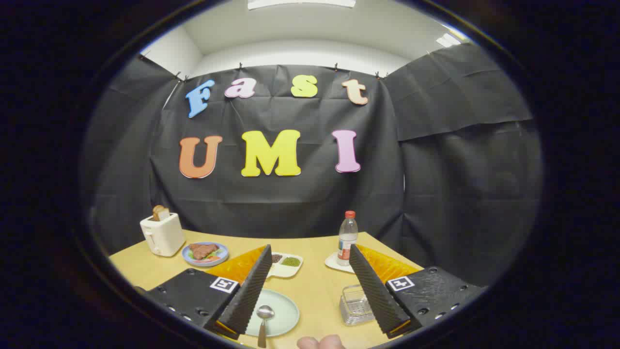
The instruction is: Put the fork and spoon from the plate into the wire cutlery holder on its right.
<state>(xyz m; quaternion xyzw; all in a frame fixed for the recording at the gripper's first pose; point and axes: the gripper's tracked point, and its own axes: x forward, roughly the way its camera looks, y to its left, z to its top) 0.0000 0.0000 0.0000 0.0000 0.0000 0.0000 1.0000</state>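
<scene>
A pale wooden worktop [315,286] is spreading out under everything, running back to the black cloth wall of the booth. The hand-held gripper [310,257] is hovering above the near part of it with its two fingers standing wide apart and nothing sitting between them, so it is gripping nothing. Under and just beside the left finger a round, pale green plate [283,315] is lying flat on the worktop, its left part hidden behind that finger. A metal spoon [264,320] is resting on the plate with its bowl pointing away and its handle running back toward the near edge; the fork cannot be made out, as the finger is covering that side of the plate. To the right of the plate, partly tucked behind the right finger, the wire cutlery holder [353,305] is standing on the worktop. Farther back on the left a cream toaster [162,234] is holding a slice of bread upright in its slot, and just beside it a blue plate [186,254] is carrying some food. Between the fingers and beyond them, a white divided dish [286,264] is holding dark and green portions. A clear bottle [348,238] with a red cap is standing upright on a small white saucer [332,263] near the tip of the right finger. A fingertip [319,343] is showing nearest the camera.
</scene>
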